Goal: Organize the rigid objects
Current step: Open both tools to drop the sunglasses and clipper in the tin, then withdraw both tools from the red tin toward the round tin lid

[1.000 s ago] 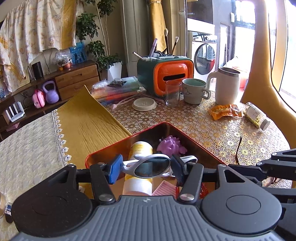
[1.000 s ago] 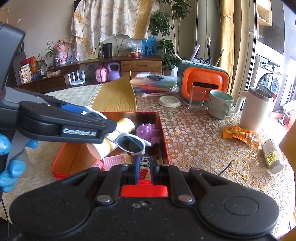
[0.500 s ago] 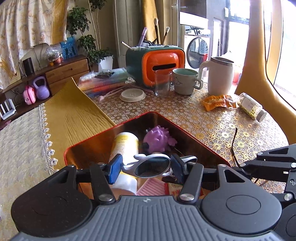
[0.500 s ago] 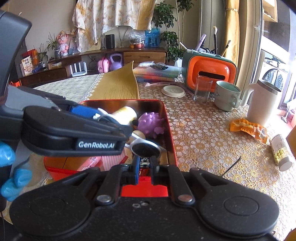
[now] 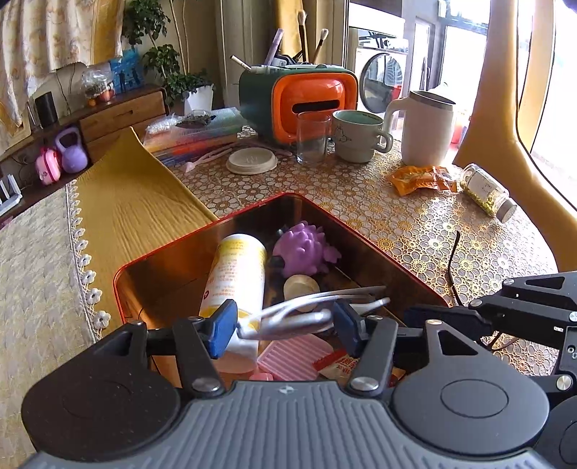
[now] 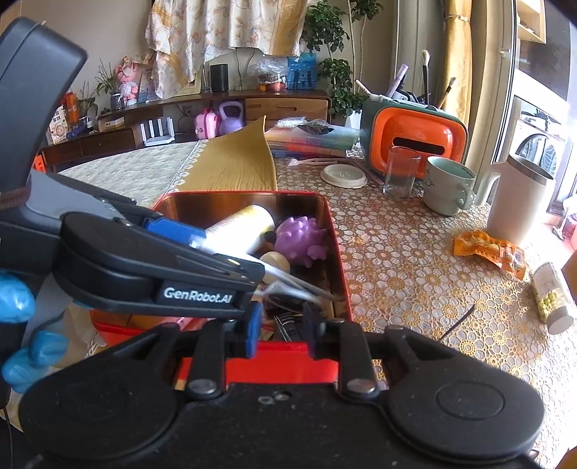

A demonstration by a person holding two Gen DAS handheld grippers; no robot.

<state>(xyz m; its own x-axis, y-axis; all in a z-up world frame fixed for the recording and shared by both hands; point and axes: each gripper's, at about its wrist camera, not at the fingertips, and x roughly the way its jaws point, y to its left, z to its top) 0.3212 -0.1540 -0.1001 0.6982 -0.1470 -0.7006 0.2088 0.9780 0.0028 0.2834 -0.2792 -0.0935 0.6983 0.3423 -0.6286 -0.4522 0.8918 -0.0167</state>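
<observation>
Left fingers [image 5: 283, 323] clamped on the sunglasses [image 5: 306, 310], held just above the red tin [image 5: 122, 285], over the bottle [image 5: 234, 274]. Right fingers [image 6: 281, 324] apart, just been opening, nothing between them, at the tin's near edge. Best lowered gently into the free space beside the purple toy [image 5: 303, 249], then released low, arms kept off the rim.

Bright daylight through window [image 5: 548, 90] at right. Floral curtain [image 6: 216, 32] hangs over wooden sideboard [image 6: 202, 108]. Potted plant [image 5: 169, 72] beside it. Washing machine [image 5: 382, 83] behind lace-covered table [image 5: 414, 223].
</observation>
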